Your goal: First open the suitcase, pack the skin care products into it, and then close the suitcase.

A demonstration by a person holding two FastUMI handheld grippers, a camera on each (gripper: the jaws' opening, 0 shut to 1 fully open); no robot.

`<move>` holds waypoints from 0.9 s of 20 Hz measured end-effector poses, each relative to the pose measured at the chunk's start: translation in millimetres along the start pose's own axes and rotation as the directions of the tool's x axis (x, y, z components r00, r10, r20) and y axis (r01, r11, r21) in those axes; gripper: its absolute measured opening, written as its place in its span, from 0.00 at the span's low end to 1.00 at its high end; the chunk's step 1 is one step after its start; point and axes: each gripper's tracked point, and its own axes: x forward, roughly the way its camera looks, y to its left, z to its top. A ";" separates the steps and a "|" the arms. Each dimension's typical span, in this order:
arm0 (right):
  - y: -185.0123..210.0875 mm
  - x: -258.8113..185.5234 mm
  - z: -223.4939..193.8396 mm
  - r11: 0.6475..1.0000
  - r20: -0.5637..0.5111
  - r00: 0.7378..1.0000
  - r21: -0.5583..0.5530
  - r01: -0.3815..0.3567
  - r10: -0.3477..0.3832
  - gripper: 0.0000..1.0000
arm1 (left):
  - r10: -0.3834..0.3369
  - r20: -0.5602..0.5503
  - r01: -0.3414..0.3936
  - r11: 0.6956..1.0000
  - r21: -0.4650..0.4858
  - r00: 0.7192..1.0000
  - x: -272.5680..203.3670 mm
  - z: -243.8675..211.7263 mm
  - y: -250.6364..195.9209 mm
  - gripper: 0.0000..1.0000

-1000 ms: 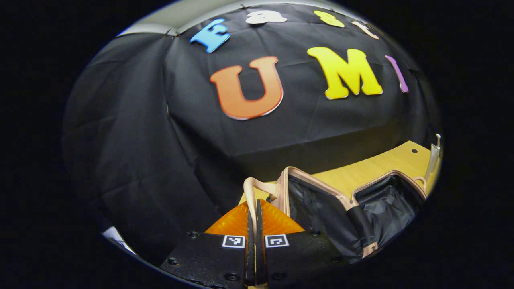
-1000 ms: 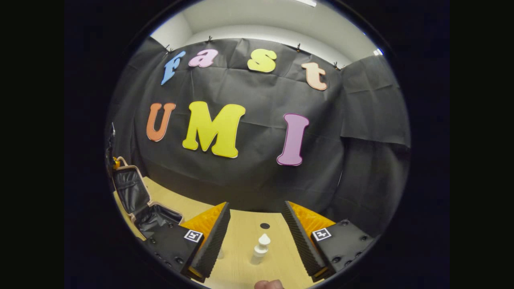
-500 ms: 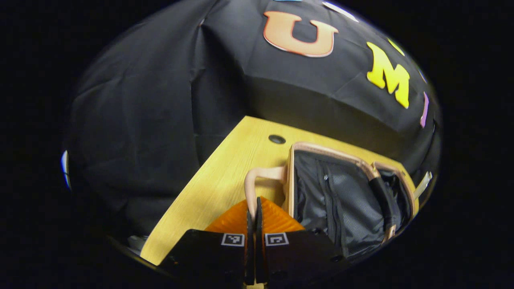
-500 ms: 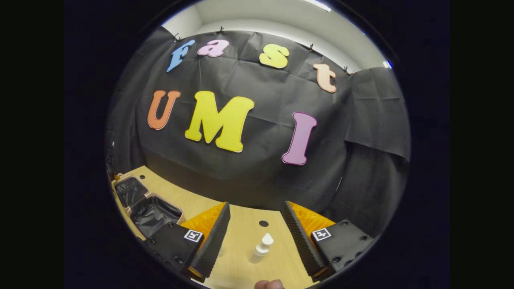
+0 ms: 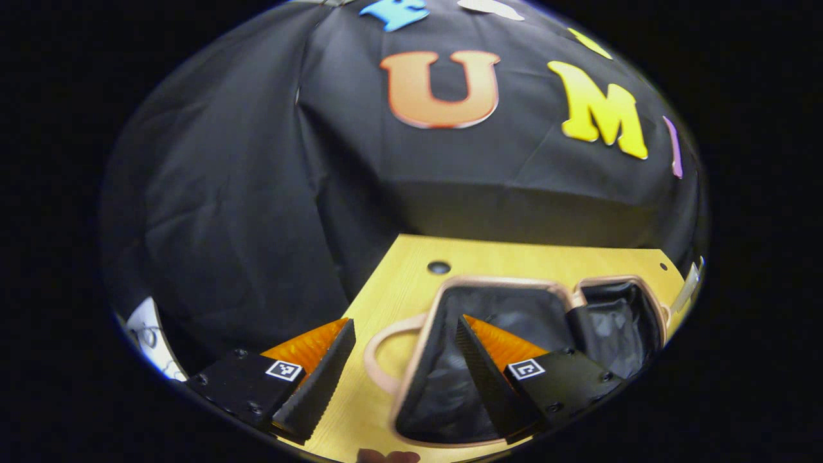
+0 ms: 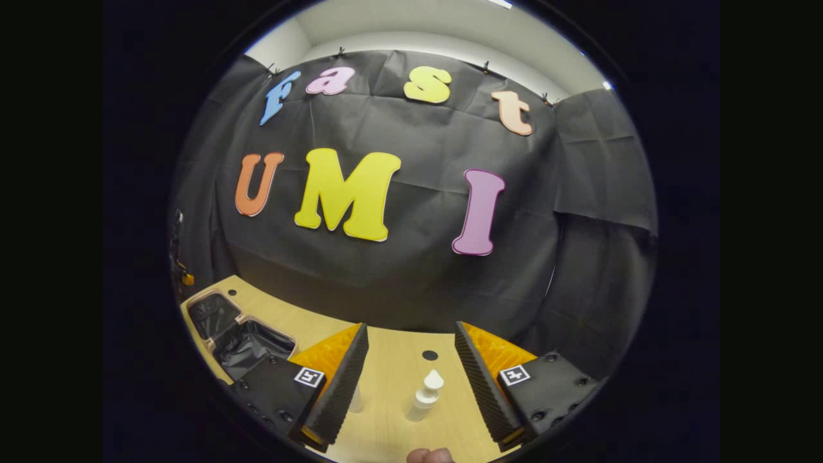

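The small pink-trimmed suitcase (image 5: 514, 308) lies open flat on the wooden table (image 5: 514, 257), both black-lined halves facing up. Its looped handle (image 5: 379, 350) rests on the table between the fingers of my left gripper (image 5: 402, 360), which is open just above the lid half. In the right gripper view the open suitcase (image 6: 238, 331) sits at the far left. A white skincare bottle (image 6: 424, 397) with a pointed cap stands upright between the fingers of my open right gripper (image 6: 408, 366). A second pale bottle (image 6: 355, 400) peeks from behind the left finger.
Black cloth walls close off the back and both sides of the table (image 6: 392, 360). Small round holes (image 5: 438, 267) mark the tabletop near its back edge. A fingertip (image 6: 429, 456) shows at the bottom of the right gripper view.
My left gripper let go of the suitcase handle and opened; the lid it had lowered now lies flat on the table. The right gripper stayed open and barely moved.
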 end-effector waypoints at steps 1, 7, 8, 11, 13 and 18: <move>-4.9 -2.5 -0.7 1.000 0.008 1.000 0.009 -0.003 0.003 0.80 | -0.009 0.036 0.009 1.000 0.013 0.999 -14.6 19.7 -23.9 0.99; -56.7 -19.2 -19.2 0.998 0.025 1.000 0.069 -0.005 0.004 0.80 | 0.006 0.196 -0.008 1.000 0.009 0.981 -113.6 90.0 -155.4 1.00; -66.8 -21.3 -26.5 0.996 0.016 1.000 0.084 0.003 -0.004 0.80 | -0.013 0.221 0.014 1.000 -0.002 0.975 -125.2 94.5 -185.4 1.00; -86.1 -28.2 -51.7 0.994 -0.019 1.000 0.108 0.015 -0.013 0.80 | -0.071 0.255 0.084 0.996 -0.041 0.964 -152.8 88.4 -267.6 1.00; -93.8 -33.3 -63.6 0.995 -0.034 0.999 0.104 0.007 -0.004 0.80 | -0.132 0.228 0.143 0.989 -0.032 0.965 -163.1 69.3 -319.4 1.00; -107.8 -37.6 -77.1 0.995 -0.041 0.999 0.100 -0.023 0.027 0.80 | -0.221 0.191 0.222 0.975 0.013 0.956 -184.3 49.9 -382.6 1.00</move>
